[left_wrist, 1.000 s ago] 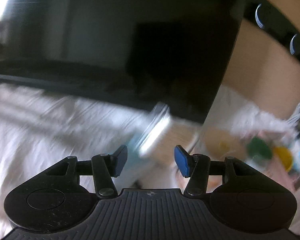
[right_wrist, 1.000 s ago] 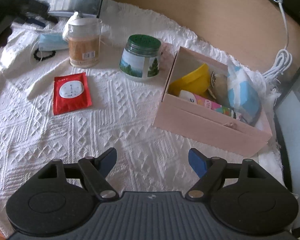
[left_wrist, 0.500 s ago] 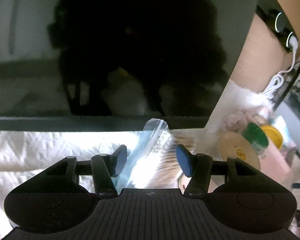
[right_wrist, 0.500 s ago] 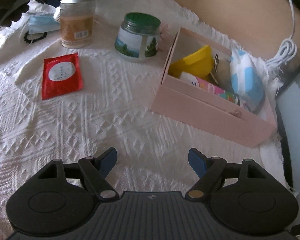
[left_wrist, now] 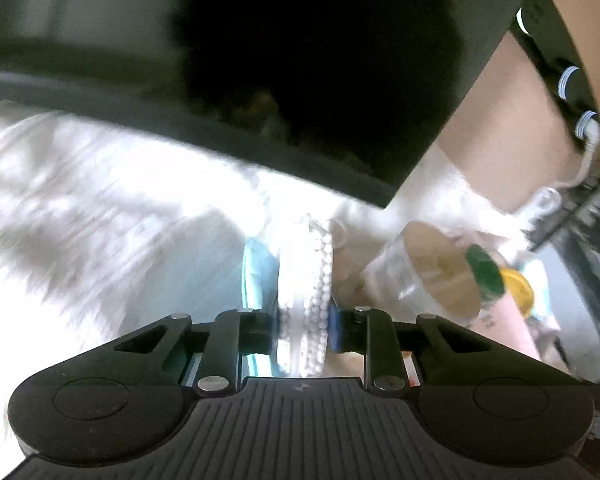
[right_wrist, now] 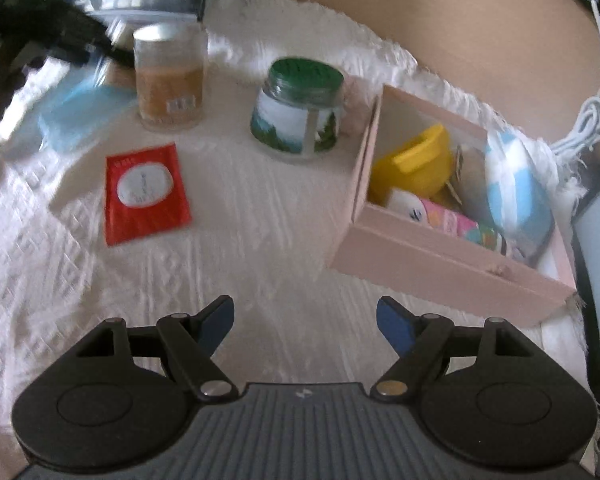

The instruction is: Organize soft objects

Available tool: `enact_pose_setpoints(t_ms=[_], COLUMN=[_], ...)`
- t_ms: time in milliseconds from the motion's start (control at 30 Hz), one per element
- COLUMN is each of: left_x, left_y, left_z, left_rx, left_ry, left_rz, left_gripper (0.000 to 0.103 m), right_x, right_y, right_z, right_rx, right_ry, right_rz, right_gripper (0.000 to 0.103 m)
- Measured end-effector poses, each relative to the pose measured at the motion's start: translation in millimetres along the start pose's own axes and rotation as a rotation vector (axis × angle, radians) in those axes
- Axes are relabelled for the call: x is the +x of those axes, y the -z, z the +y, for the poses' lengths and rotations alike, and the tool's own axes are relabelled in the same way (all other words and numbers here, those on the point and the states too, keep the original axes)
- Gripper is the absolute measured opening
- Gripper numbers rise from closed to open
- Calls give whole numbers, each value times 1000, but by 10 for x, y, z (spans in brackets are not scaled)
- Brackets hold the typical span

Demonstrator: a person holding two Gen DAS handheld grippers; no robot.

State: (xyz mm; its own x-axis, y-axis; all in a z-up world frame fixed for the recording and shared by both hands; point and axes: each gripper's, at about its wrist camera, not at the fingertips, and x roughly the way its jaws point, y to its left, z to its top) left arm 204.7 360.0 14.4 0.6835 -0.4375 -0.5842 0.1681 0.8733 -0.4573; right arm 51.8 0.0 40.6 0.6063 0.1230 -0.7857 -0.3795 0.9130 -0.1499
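Cotton-swab pack [left_wrist: 308, 280] sits between my closing left gripper [left_wrist: 302, 330], pinched for carrying to the pink box [right_wrist: 440, 256]; right gripper [right_wrist: 305, 322] hangs released.

L gripper [left_wrist: 303, 330] angled down, jaws closing w/ a white beaded pack [left_wrist: 308, 280] between them. R gripper [right_wrist: 305, 322] angled down too, jaws wide apart, nothing between.

Two close wrist views (shared jars [left_wrist: 432, 272])

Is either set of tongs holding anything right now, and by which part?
The left tongs are closing on the near end of a clear bag of cotton swabs. The right tongs stand open, empty.
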Motion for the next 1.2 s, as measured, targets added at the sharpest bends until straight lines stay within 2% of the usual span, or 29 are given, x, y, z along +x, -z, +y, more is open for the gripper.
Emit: enact_pose_setpoints(t_ms=[200,267,367,500,567,667,733,867,967,1033,1133,1200], left_x=[-459,-653,-871,-744,-667,-671,-698,-779,-894,-1034,-1222,-1291], left_y=[538,635,756,881,1006,1147,1220,1346,1417,1404,1322,1268], left_z=[-207,-174,-107,-277,-437,-647,-732,-893,-1016,-1018,-970,-913], left_rx=[-28,-58,-166,-154,-102,33,78,147,178,151,83,33], left_ry=[-91,-122,-75,17,14,-46,-25,13,31,-4,-161,-229], left_rz=[-70,-105,-151,-67,-32,-22,4,44,39,-11,-129,-172], left_gripper=[26,26,26,27,27,30,34,34,34,34,34,34], right_x=[49,67,83,72,31,-6,0,-22,-41,-52,-51,-45], right_y=[-141,-189,-258,-330,-350,-350,-356,-392,-444,-457,-447,-420], right_z=[49,96,206,383,453,517,526,533,564,595,612,594], right_rx=[5,1,-13,-64,-88,-121,-123,-114,-120,-136,-139,-132], right_ry=[-72,-95,-140,-195,-214,-225,-233,-254,-267,-267,-266,-264], right_rz=[-13,-18,-29,-44,-60,-72,-69,-80,-100,-105,-101,-94], right_gripper=[79,79,79,79,79,79,79,79,79,79,79,79])
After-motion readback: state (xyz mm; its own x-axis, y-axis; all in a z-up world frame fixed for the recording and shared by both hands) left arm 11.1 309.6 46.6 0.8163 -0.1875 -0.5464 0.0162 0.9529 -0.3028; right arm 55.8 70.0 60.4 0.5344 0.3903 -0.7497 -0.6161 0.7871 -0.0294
